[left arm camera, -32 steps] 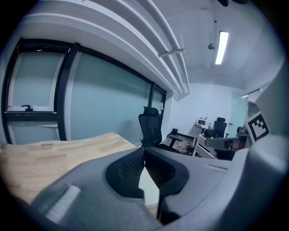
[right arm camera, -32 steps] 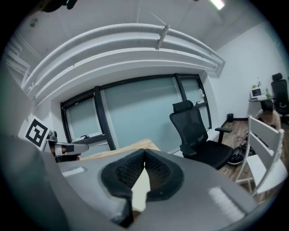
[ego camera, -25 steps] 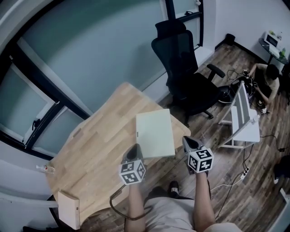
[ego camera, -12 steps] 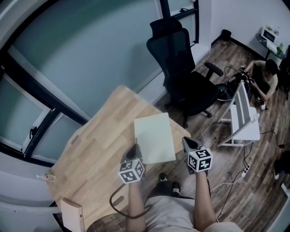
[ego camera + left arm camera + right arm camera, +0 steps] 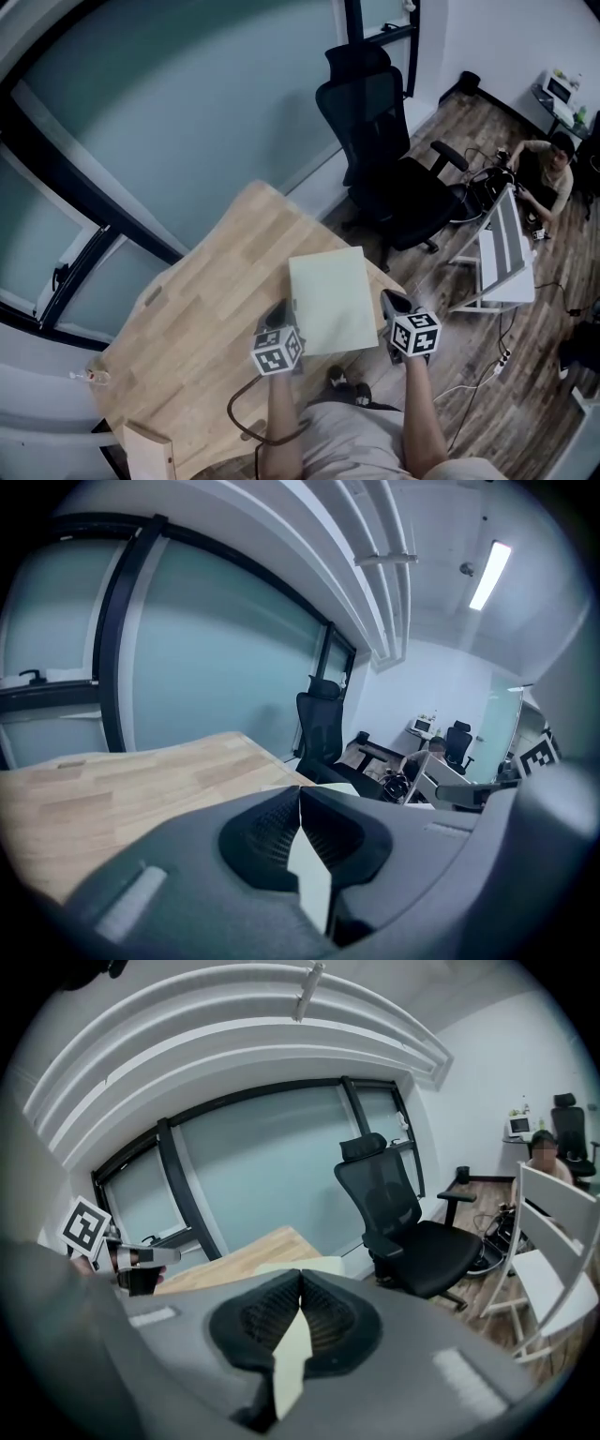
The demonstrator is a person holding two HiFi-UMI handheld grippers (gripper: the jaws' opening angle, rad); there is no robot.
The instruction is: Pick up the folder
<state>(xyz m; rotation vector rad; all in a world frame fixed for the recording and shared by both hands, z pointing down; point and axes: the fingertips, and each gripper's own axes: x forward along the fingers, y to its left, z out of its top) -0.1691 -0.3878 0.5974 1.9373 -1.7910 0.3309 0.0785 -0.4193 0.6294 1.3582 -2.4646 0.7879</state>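
Folder shifted lower; only head view shows it whole.

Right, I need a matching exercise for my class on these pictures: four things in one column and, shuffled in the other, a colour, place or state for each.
1 folder
2 office chair
3 left claw
4 table

A black, on the floor
B shut
C light wood
D pale green, lying on the table

Pairs: 1-D, 2-A, 3-B, 4-C.
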